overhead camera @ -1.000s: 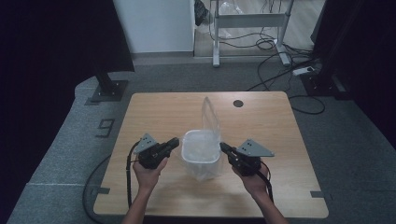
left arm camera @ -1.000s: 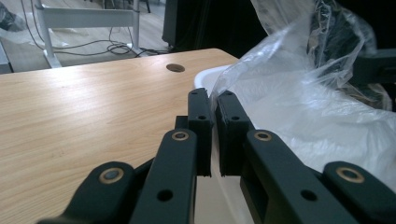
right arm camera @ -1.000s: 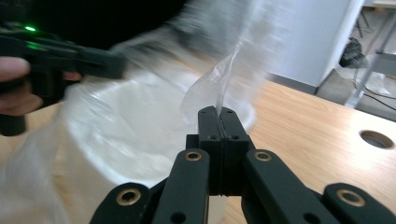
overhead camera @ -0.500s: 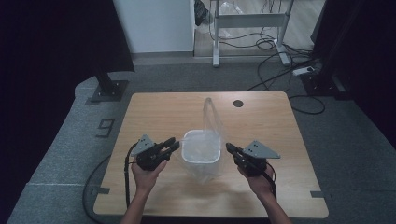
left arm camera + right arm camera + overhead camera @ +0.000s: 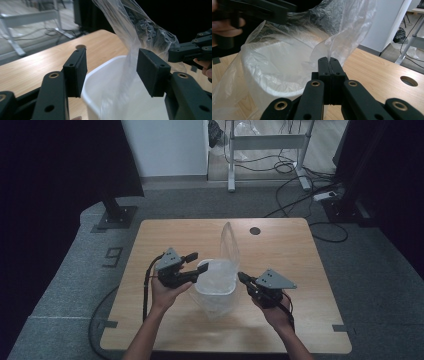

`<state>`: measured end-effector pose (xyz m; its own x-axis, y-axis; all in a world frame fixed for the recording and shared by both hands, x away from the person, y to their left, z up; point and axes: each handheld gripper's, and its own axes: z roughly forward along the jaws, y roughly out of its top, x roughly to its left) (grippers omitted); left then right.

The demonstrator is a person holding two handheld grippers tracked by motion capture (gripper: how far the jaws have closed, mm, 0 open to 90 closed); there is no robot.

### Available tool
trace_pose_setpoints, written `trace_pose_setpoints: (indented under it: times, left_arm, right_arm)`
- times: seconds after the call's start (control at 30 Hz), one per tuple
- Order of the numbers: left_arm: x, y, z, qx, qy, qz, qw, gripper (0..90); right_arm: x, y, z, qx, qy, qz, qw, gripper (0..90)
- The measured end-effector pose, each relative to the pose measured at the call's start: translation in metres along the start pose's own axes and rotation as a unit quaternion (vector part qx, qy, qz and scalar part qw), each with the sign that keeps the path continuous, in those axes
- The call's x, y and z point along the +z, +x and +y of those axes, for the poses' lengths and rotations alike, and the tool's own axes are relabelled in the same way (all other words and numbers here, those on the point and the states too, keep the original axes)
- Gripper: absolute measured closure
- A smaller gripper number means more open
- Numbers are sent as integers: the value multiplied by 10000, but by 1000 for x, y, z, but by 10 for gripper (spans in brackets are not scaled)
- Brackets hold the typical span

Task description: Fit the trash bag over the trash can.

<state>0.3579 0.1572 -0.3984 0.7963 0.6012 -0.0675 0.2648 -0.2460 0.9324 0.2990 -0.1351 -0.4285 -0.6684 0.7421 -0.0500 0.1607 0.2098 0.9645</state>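
A small white bin stands mid-table with a clear plastic bag lining it, one flap rising high at the back. My left gripper sits at the bin's left rim. Its jaws have just been opening and stand open; the left gripper view shows the bag film hanging loose between the pads above the bin. My right gripper is at the bin's right side. In the right gripper view it is shut on the bag's edge.
The wooden table has a round cable hole at the back right. A dark stand base and a white desk frame with floor cables lie beyond the table's far edge.
The left gripper's jaws went from shut on the bag's left rim to open, and the hand rose a little. The right gripper stayed shut on the bag.
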Motion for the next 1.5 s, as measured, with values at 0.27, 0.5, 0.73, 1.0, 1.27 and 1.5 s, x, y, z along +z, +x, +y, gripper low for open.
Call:
trace_pose_setpoints:
  times: [0.27,0.5,0.73,1.0,1.27,1.5]
  left_arm:
    - [28,1,7,53,389,-274,9989,725]
    - [20,16,4,-237,242,-61,9994,899]
    - [12,29,-1,-404,199,-3,9990,900]
    - [8,26,-4,-366,155,-64,9992,900]
    - [8,20,-3,-261,186,-21,9995,900]
    - [9,16,-5,-216,161,29,9996,900]
  right_arm:
    - [4,-2,1,-22,15,56,10000,888]
    - [3,-9,0,79,74,-90,9999,888]
    - [7,-20,-5,231,185,-184,9994,888]
    - [4,-24,-6,351,98,-173,9992,675]
    - [-3,-18,21,268,-225,-138,9993,565]
    - [5,-13,45,220,-214,-30,9995,529]
